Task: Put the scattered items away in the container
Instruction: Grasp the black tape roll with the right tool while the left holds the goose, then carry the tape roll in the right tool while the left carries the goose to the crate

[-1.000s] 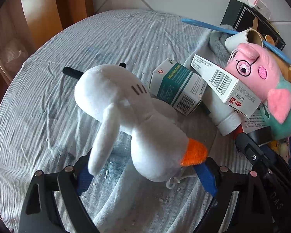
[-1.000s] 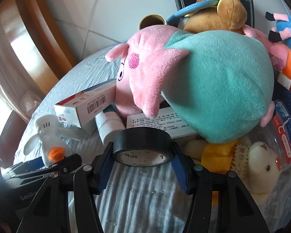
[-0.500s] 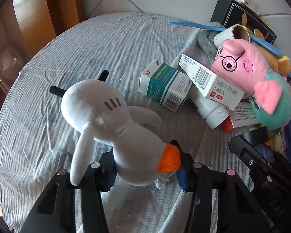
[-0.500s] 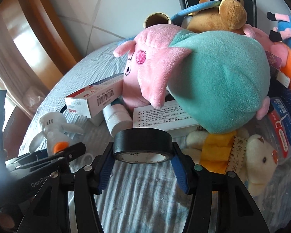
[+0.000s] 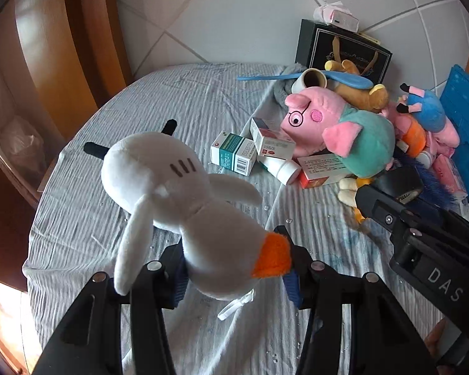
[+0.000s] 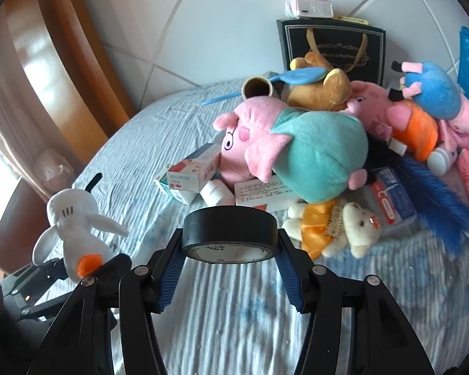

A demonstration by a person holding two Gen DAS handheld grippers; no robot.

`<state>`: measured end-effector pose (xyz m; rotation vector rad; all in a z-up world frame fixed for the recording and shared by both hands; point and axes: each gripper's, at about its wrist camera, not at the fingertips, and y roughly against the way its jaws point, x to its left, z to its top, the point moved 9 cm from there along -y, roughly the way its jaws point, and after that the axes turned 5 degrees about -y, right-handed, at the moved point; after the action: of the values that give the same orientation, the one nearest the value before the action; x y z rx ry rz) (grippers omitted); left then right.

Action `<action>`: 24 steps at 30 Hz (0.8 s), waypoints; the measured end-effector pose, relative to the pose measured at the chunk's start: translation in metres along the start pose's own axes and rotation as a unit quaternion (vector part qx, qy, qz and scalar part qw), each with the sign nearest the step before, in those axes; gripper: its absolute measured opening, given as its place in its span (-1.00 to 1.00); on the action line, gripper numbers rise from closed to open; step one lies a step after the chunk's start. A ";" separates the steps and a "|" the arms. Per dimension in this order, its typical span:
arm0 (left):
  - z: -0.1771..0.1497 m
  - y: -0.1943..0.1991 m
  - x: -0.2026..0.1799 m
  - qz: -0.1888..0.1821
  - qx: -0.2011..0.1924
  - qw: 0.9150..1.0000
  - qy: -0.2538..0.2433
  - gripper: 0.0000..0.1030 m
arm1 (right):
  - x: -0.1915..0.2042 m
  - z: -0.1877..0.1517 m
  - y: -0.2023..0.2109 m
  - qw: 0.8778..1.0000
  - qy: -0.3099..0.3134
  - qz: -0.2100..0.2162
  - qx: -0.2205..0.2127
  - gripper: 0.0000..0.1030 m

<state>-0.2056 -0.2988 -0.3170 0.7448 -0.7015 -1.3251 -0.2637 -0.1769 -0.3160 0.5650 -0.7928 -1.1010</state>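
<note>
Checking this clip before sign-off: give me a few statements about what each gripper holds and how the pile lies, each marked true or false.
1. The left gripper is clamped on the white duck plush. True.
2. The right gripper holds a white pill bottle. False: it holds a roll of black tape.
3. The pink pig plush in the teal top lies on the cloth-covered table. True.
4. The medicine boxes sit to the right of that pig in the left wrist view. False: to its left.
</note>
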 end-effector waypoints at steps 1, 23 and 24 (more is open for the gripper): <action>0.001 0.010 -0.005 -0.004 -0.005 1.000 -0.006 -0.05 | 0.001 0.000 0.012 1.000 -0.002 -0.006 -0.005 0.08; 0.008 0.191 -0.177 0.009 -0.117 0.993 -0.021 -0.05 | -0.103 0.006 0.256 0.994 0.032 -0.024 -0.104 0.08; 0.008 0.197 -0.186 0.010 -0.119 0.993 -0.023 -0.05 | -0.111 0.006 0.266 0.993 0.034 -0.022 -0.109 0.08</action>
<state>-0.1188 -0.0969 -0.1589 0.5156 -0.5723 -1.3823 -0.1462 0.0223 -0.1450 0.4344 -0.5931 -1.1851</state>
